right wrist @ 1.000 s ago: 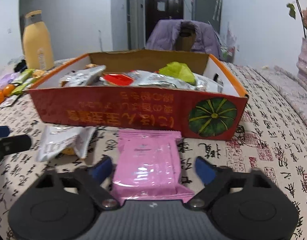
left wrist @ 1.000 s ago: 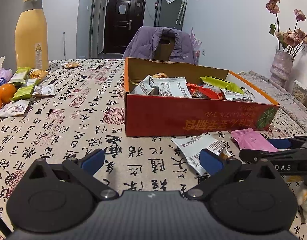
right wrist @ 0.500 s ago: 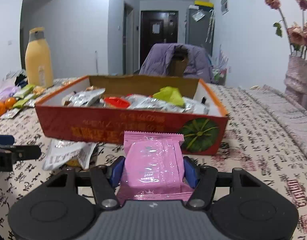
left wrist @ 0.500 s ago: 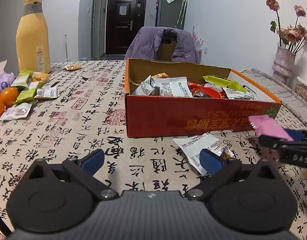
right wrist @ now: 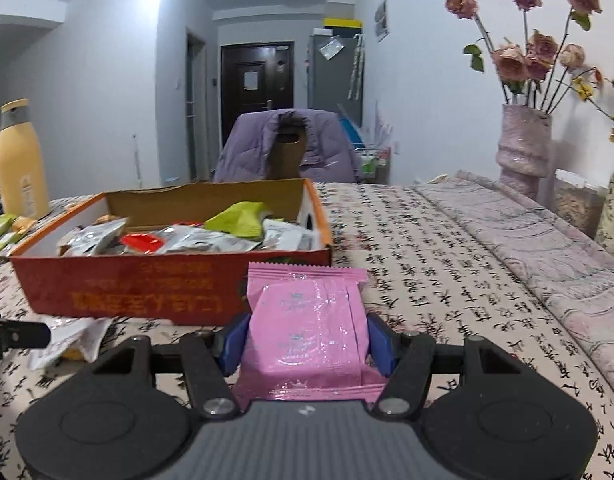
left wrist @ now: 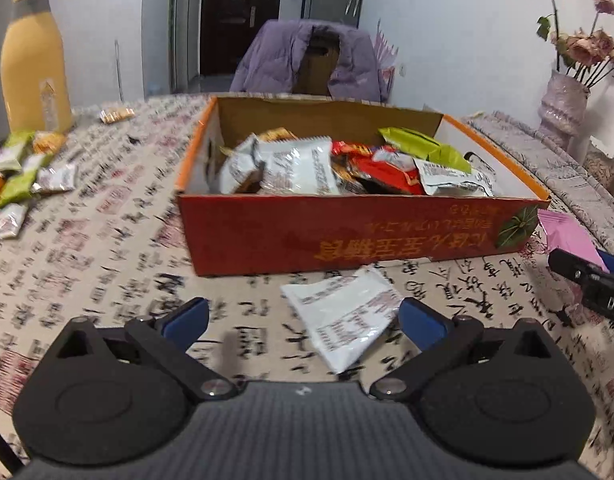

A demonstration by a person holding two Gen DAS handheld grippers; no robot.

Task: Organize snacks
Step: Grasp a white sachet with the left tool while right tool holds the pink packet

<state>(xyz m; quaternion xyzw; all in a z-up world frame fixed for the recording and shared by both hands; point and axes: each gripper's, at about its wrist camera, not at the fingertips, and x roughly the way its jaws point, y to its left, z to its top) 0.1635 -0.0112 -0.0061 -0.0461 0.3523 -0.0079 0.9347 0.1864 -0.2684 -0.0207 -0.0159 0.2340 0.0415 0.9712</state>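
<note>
Our right tongs (right wrist: 307,340) pinch the flat pink foil snack packet (right wrist: 307,320) by its sides, raised off the counter (right wrist: 427,260), with the open orange cardboard box (right wrist: 167,288) ahead-left, while our left tongs (left wrist: 303,316) gape over a white wrapper (left wrist: 343,312).

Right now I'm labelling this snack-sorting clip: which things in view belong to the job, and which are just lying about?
Part of the job:
- pink packet, clamped in the right gripper
- red box of snacks
- white packet on the table, between the open fingers of the left gripper
- loose packets at far left

Lying about:
- yellow bottle
- flower vase
- purple jacket on the chair
</note>
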